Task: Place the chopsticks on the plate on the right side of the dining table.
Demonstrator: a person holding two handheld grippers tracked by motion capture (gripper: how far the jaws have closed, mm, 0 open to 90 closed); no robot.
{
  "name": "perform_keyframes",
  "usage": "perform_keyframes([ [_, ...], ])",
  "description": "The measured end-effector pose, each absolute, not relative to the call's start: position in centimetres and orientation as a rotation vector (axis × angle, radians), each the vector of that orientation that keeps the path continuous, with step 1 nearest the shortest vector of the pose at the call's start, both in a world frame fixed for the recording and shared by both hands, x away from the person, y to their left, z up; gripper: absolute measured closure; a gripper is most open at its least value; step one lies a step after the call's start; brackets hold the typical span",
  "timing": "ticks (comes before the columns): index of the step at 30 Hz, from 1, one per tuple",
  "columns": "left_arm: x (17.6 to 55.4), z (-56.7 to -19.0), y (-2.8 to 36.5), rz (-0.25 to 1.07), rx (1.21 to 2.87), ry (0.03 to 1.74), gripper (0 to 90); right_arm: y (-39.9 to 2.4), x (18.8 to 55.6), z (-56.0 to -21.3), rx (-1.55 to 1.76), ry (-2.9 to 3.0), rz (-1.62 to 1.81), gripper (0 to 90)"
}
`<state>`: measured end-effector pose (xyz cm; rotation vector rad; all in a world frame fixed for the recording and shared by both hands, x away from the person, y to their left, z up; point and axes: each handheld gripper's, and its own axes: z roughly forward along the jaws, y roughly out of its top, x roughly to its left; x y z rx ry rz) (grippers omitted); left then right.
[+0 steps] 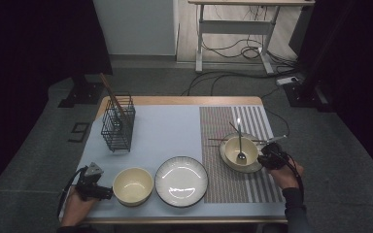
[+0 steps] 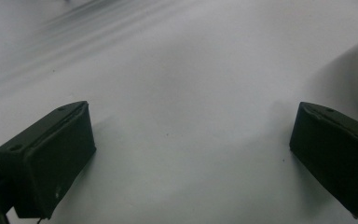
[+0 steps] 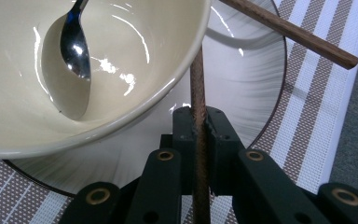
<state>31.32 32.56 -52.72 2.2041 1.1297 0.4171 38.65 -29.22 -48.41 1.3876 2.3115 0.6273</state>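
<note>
Right gripper (image 3: 199,122) clamps 1 wooden chopstick (image 3: 198,154); the jaws stand narrow, pads pressed on either side of the stick, which runs straight up the middle of the right gripper view. Long axis of that stick lines up with the gripper's own axis; its far end passes just beside the rim of the cream bowl (image 3: 121,60) and over the ribbed saucer (image 3: 242,88) below it. A second chopstick (image 3: 289,30) lies crosswise at the top right of the same view, slanting off the saucer and out over the striped placemat (image 3: 307,135), apart from the held one. A metal spoon (image 3: 74,42) rests inside the bowl, handle leaning out. In the high view the right gripper (image 1: 271,156) sits at the right edge of the bowl (image 1: 241,149), the hand behind it low, forearm coming in from the bottom right. The wire rack (image 1: 118,125), holding a pair of sticks upright, stands well apart at the far left of the table (image 1: 175,121). Left gripper (image 1: 95,187) rests beside the near cream bowl (image 1: 133,186), jaws wide with nothing between them, bare pale mat (image 2: 182,107) showing in the gap. Judgement: the right hand is the nearer, and any carry to the rack would cross the whole mat leftward, past the large plate (image 1: 181,181).
</note>
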Motion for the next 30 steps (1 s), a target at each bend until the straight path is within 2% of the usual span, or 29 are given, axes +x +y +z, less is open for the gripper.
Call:
perform_keyframes([
  [4,31.3,-52.7,32.6,0.417,2.204,1.13,0.0,-29.2,38.7,-48.5,1.384,2.32,0.624,82.9],
  [12,31.3,-52.7,32.6,0.417,2.204,1.129,0.0,-29.4,38.4,-48.2,1.398,2.289,0.631,70.0],
  [21,31.3,-52.7,32.6,0.419,2.204,1.129,0.0,-30.4,37.5,-46.7,1.456,2.251,0.694,51.2],
  [30,31.3,-52.7,32.6,0.419,2.204,1.129,0.0,-30.5,36.0,-46.1,1.438,2.193,0.692,41.1],
])
